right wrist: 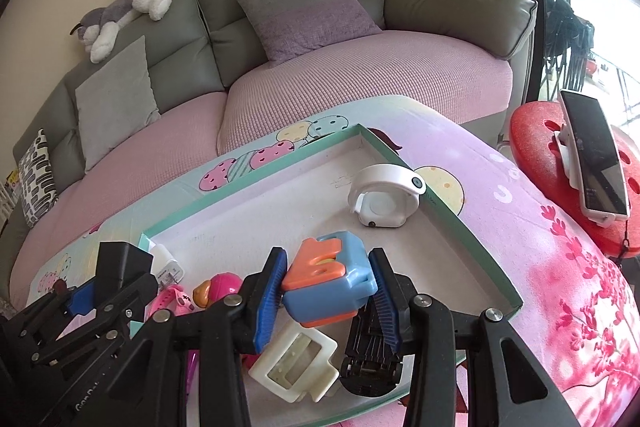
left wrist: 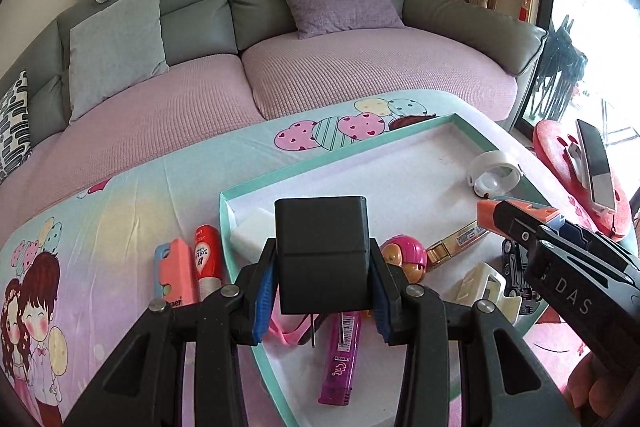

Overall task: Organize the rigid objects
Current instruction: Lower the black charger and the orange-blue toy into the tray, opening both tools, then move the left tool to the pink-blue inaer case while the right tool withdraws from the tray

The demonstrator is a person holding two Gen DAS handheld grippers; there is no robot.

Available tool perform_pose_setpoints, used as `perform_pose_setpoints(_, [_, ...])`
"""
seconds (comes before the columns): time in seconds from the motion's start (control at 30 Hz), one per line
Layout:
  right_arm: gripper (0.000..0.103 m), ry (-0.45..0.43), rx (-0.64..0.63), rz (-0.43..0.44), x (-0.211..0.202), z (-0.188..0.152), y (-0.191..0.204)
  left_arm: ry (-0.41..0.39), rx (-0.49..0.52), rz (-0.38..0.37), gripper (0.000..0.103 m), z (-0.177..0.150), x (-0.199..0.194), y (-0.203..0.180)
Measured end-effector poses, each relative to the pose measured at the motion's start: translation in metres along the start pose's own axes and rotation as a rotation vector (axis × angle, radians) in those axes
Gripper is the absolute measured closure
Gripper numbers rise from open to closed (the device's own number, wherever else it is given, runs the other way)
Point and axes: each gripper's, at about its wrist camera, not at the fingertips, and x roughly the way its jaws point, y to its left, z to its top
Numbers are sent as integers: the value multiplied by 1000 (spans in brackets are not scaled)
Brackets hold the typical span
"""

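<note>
Two claws clenched — left claw (left wrist: 322,297) on matte black box (left wrist: 322,255); right claw (right wrist: 330,301) on blue-orange toy block (right wrist: 330,279)

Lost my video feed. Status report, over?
Left gripper shut on black box. Right gripper shut on blue-orange toy. Both over the tray, nothing blocking.

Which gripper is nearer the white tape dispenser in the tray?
Right. The right gripper, shut on a blue-and-orange block, is just short of the white tape dispenser. The left gripper, holding a black box, sits by the tray's opposite end.
</note>
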Motion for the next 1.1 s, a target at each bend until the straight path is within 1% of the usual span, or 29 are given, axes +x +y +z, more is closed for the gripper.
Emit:
perform_pose_setpoints(0.23, [58, -1, 3, 5, 0, 0, -1, 35, -14, -6, 60, -3, 9, 1])
perform_pose_setpoints(0.37, [58, 3, -3, 6, 1, 0, 1, 37, -17, -5, 59, -3, 9, 0])
perform_pose_setpoints(0.4, [58, 2, -5, 5, 1, 1, 1, 36, -19, -6, 58, -3, 8, 1])
perform_pose_setpoints(0.47, [58, -5, -7, 2, -1, 1, 1, 30, -22, -6, 50, -2, 5, 2])
perform_pose_setpoints(0.5, [58, -6, -8, 2, -1, 1, 1, 26, -24, -5, 44, -1, 4, 3])
perform_pose_setpoints(0.53, [58, -6, -9, 3, -1, 1, 2, 21, -28, -3, 41, 0, 2, 4])
perform_pose_setpoints(0.6, [58, -3, -15, 2, -1, 1, 3, 16, -37, 5, 41, 0, -1, 7])
perform_pose_setpoints(0.67, [58, 0, -26, -8, 0, 0, 4, 13, -49, 20, 39, 1, -2, 13])
perform_pose_setpoints(0.73, [58, 0, -39, -22, 1, 0, 6, 12, -65, 43, 30, 2, -4, 21])
perform_pose_setpoints(0.9, [56, 8, -62, -26, 3, -1, 13, 7, -145, 135, 28, 0, -9, 54])
perform_pose_setpoints(0.97, [53, 10, -77, -20, 4, -2, 18, 14, -190, 172, 23, -3, -10, 70])
perform_pose_setpoints(1.0, [50, 9, -87, -18, 4, -3, 21, 19, -215, 189, 19, -5, -9, 78])
perform_pose_setpoints(1.03, [47, 7, -97, -20, 4, -3, 24, 26, -239, 204, 18, -7, -9, 85])
perform_pose_setpoints(1.1, [43, 2, -116, -22, 3, -4, 30, 42, -285, 228, 17, -11, -8, 100])
